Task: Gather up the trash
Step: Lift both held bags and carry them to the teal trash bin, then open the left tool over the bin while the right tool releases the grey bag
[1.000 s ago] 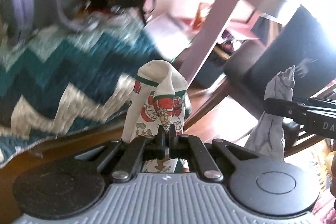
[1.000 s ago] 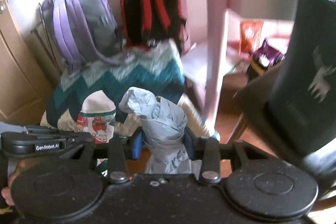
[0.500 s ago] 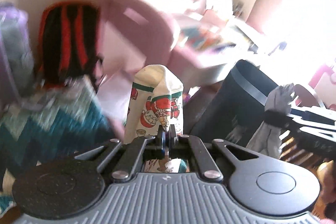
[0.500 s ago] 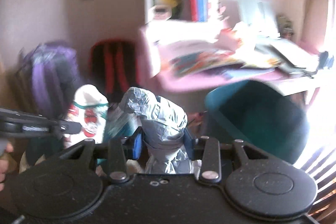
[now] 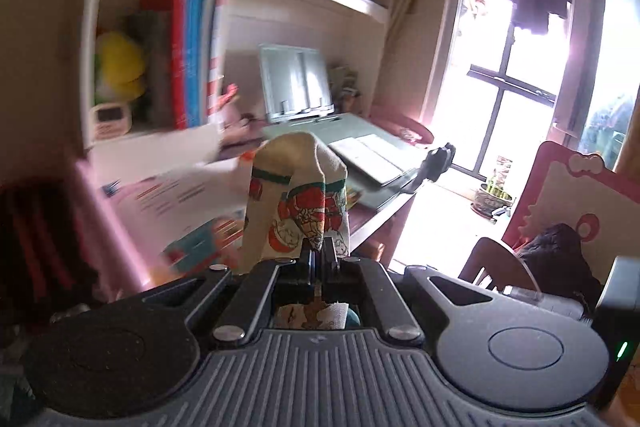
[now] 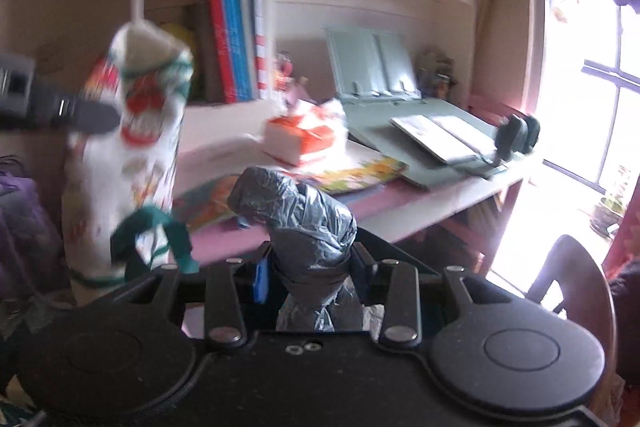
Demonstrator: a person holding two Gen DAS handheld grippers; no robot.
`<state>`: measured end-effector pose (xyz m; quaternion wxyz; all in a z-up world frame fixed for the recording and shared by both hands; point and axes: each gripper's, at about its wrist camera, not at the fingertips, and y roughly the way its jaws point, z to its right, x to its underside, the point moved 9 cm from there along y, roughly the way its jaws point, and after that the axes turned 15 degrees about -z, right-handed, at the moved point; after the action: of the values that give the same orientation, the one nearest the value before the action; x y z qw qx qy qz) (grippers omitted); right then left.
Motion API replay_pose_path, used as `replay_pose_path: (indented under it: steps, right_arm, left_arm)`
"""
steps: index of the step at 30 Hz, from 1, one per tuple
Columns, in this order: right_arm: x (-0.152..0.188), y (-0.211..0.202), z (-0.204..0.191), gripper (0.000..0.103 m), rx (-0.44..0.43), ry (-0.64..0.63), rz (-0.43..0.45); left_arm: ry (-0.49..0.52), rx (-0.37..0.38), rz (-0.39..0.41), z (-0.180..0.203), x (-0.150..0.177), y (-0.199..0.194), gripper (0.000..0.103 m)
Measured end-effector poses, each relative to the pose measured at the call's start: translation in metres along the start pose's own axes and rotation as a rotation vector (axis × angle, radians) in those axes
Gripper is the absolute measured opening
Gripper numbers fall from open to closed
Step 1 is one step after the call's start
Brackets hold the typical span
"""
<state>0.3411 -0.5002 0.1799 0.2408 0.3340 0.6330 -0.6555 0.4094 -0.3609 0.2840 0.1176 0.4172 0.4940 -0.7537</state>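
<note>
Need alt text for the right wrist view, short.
The right gripper is clamped on a bunched grey plastic bag. At left, the left gripper holds up a white printed sock. Behind them, blurred, are a pink desk, a tissue box and shelved books.

Printed sock [image 6: 132, 147] motion-blurred

Books [image 6: 236, 39] above a cluttered pink desk [image 6: 420, 203].
</note>
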Motion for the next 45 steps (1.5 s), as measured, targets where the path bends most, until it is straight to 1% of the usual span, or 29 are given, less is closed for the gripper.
replay_pose_path:
  steps: [3, 5, 8, 11, 16, 17, 19, 20, 22, 25, 26, 30, 33, 35, 36, 38, 39, 41, 43, 45]
  right_arm:
    - [0.007, 0.011, 0.02, 0.039, 0.02, 0.021, -0.018]
    - [0.011, 0.02, 0.03, 0.039, 0.028, 0.039, -0.031]
    - [0.017, 0.037, 0.039, 0.039, 0.029, 0.057, -0.055]
    - [0.026, 0.057, 0.038, 0.039, 0.018, 0.049, -0.085]
    - [0.044, 0.086, 0.032, 0.041, 0.016, 0.007, -0.15]
    - [0.047, 0.089, 0.032, 0.043, 0.016, -0.001, -0.16]
    - [0.054, 0.092, 0.029, 0.044, 0.018, -0.017, -0.186]
    - [0.056, 0.094, 0.03, 0.044, 0.035, -0.02, -0.187]
    - [0.059, 0.097, 0.032, 0.044, 0.058, -0.029, -0.2]
    - [0.065, 0.1, 0.031, 0.056, 0.038, -0.03, -0.225]
    - [0.066, 0.1, 0.031, 0.058, 0.042, -0.035, -0.226]
    - [0.07, 0.096, 0.03, 0.059, 0.063, -0.05, -0.229]
    - [0.071, 0.089, 0.031, 0.059, 0.085, -0.058, -0.211]
    - [0.072, 0.082, 0.03, 0.059, 0.097, -0.068, -0.205]
    - [0.071, 0.079, 0.03, 0.059, 0.101, -0.073, -0.203]
    - [0.071, 0.071, 0.031, 0.06, 0.109, -0.071, -0.189]
    - [0.071, 0.066, 0.031, 0.06, 0.106, -0.065, -0.181]
    - [0.07, 0.056, 0.03, 0.06, 0.095, -0.059, -0.168]
    - [0.07, 0.043, 0.026, 0.06, 0.088, -0.064, -0.153]
    - [0.07, 0.03, 0.022, 0.06, 0.084, -0.07, -0.136]
  left_arm:
    - [0.007, 0.019, 0.009, 0.022, -0.017, 0.02, 0.002]
    - [0.009, 0.037, 0.015, 0.037, -0.022, 0.032, 0.002]
    - [0.016, 0.056, -0.001, 0.05, -0.021, 0.063, 0.002]
    - [-0.005, 0.067, -0.051, 0.049, -0.005, 0.097, 0.002]
    - [0.002, 0.032, -0.15, 0.036, 0.029, 0.144, 0.002]
    - [0.007, 0.031, -0.17, 0.034, 0.037, 0.149, 0.002]
    - [0.033, 0.031, -0.236, 0.035, 0.055, 0.165, 0.002]
    - [0.049, 0.014, -0.259, 0.034, 0.063, 0.172, 0.002]
    - [0.075, -0.002, -0.287, 0.036, 0.075, 0.18, 0.002]
    - [0.065, -0.001, -0.323, 0.035, 0.088, 0.186, 0.002]
    - [0.069, -0.004, -0.327, 0.036, 0.089, 0.187, 0.002]
    - [0.058, -0.001, -0.354, 0.036, 0.097, 0.189, 0.003]
    - [0.033, 0.013, -0.362, 0.034, 0.099, 0.186, 0.011]
    - [0.026, 0.013, -0.35, 0.032, 0.099, 0.179, 0.022]
    - [0.027, 0.012, -0.341, 0.032, 0.099, 0.175, 0.025]
    - [0.032, 0.007, -0.325, 0.031, 0.099, 0.166, 0.035]
    - [0.031, 0.007, -0.317, 0.03, 0.099, 0.162, 0.039]
    - [0.03, 0.005, -0.298, 0.029, 0.098, 0.15, 0.053]
    - [0.035, 0.002, -0.275, 0.027, 0.099, 0.137, 0.058]
    - [0.035, 0.003, -0.263, 0.025, 0.101, 0.123, 0.058]
